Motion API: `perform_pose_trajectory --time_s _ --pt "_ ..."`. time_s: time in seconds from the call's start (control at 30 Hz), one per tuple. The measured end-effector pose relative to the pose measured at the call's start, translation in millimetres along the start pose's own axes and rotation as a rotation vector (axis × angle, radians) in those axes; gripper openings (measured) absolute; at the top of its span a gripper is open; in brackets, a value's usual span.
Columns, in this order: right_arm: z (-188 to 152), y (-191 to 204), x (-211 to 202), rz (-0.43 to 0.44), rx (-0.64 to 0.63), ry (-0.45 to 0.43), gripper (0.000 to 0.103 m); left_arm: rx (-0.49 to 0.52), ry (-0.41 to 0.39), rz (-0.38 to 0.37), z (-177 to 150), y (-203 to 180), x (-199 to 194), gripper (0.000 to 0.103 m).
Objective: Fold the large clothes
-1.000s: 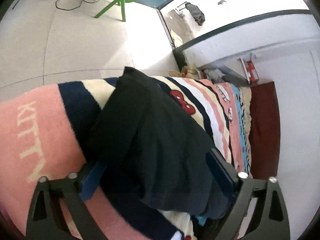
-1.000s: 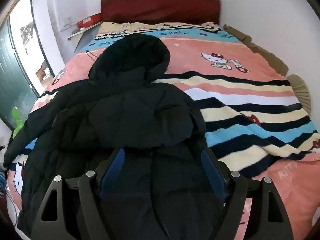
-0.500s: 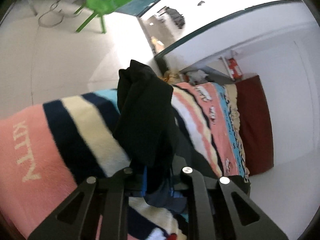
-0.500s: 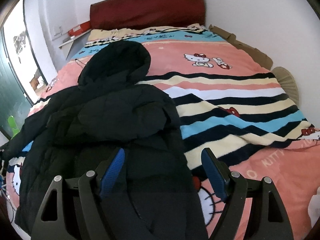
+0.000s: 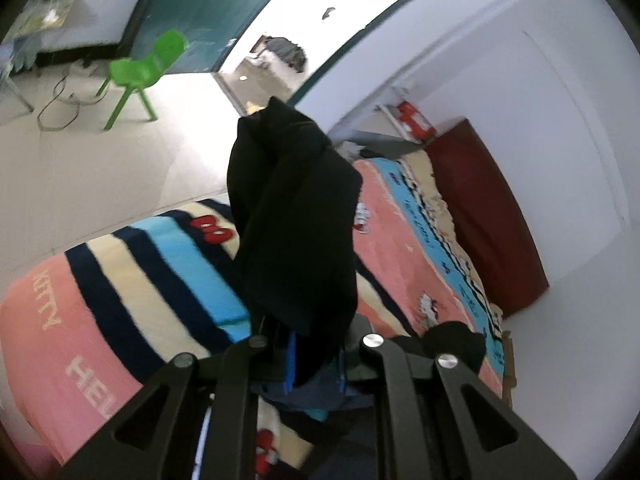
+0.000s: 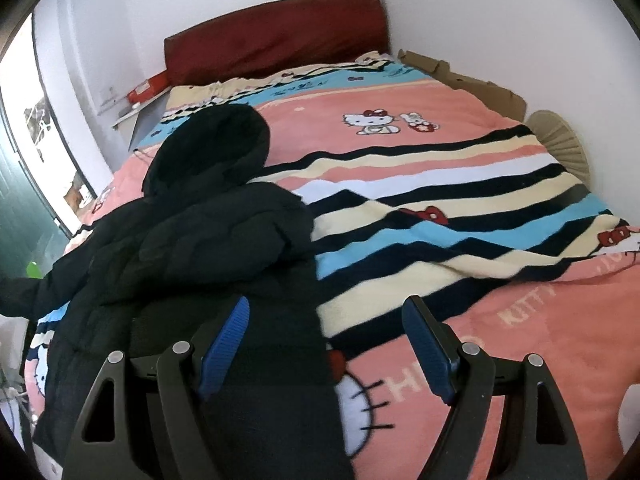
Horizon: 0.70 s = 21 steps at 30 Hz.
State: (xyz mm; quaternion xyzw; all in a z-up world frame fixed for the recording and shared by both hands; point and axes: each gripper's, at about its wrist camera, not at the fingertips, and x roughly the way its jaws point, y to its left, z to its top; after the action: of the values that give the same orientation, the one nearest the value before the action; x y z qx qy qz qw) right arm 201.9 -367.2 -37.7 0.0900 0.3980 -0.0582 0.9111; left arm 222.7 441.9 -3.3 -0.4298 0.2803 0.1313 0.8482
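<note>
A black hooded puffer jacket [image 6: 192,248] lies on the left half of the bed, hood toward the headboard, one sleeve folded across its chest. My left gripper [image 5: 314,360] is shut on the jacket's other sleeve [image 5: 292,216] and holds it lifted above the bed's left side, the cuff sticking up. My right gripper [image 6: 324,344] is open and empty, hovering over the jacket's lower hem at the foot of the bed.
The bed carries a striped pink, blue and cream Hello Kitty blanket [image 6: 440,208] with a dark red headboard [image 6: 276,36]. Cardboard [image 6: 464,76] lines the right wall. A green plastic chair [image 5: 144,72] and cables stand on the tiled floor left of the bed.
My left gripper closed on the sleeve and lifted it up off the bed. My right gripper, still open, shifted to the right over the jacket's hem.
</note>
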Motion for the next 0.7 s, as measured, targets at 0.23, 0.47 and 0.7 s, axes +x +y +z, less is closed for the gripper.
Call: perform_pose_trajectory --time_s 0.23,0.47,0.7 --pt "3 -44 -10 -0.003 0.055 -0.039 0.078 0.164 -0.009 -0.066 -25 -109 -24 0.013" --pt "3 -87 -15 -0.007 0.115 -0.054 0.078 0.307 0.019 -0.136 -72 -208 -35 0.013" --pt "-1 -123 -16 0.013 0.171 -0.066 0.078 0.449 0.088 -0.186 -149 -303 -21 0.013"
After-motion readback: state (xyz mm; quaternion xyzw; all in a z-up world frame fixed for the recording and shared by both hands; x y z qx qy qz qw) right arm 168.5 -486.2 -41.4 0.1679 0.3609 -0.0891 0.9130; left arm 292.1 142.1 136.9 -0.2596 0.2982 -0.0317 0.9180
